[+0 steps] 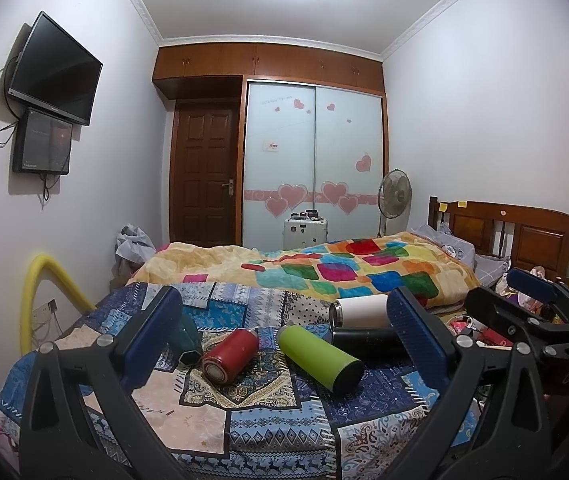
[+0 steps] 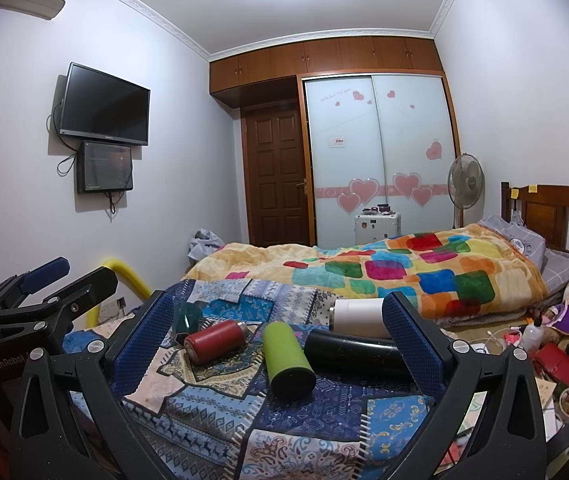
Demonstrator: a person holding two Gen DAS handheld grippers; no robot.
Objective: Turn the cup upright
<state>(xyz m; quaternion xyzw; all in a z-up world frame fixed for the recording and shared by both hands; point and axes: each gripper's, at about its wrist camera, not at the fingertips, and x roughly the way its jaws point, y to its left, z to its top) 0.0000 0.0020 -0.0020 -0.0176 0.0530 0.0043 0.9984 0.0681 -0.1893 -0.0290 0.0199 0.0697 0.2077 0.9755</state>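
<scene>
Several cups lie on their sides on a patchwork cloth [image 1: 252, 428]: a red one [image 1: 230, 354] [image 2: 214, 340], a green one [image 1: 318, 358] [image 2: 286, 358], a black one [image 1: 368, 342] [image 2: 358, 352], a white one [image 1: 360, 311] [image 2: 360, 315] and a dark teal one [image 1: 186, 340] [image 2: 184, 316]. My left gripper [image 1: 284, 340] is open and empty, held back from the cups. My right gripper [image 2: 280, 340] is open and empty, also short of them. The right gripper shows at the right edge of the left wrist view [image 1: 540, 300].
A bed with a colourful blanket [image 1: 336, 268] lies behind the cloth. A wooden headboard [image 1: 524, 232] and clutter [image 2: 556, 344] are at the right. A yellow tube [image 1: 40, 300] stands at the left. A door, wardrobe and fan are at the far wall.
</scene>
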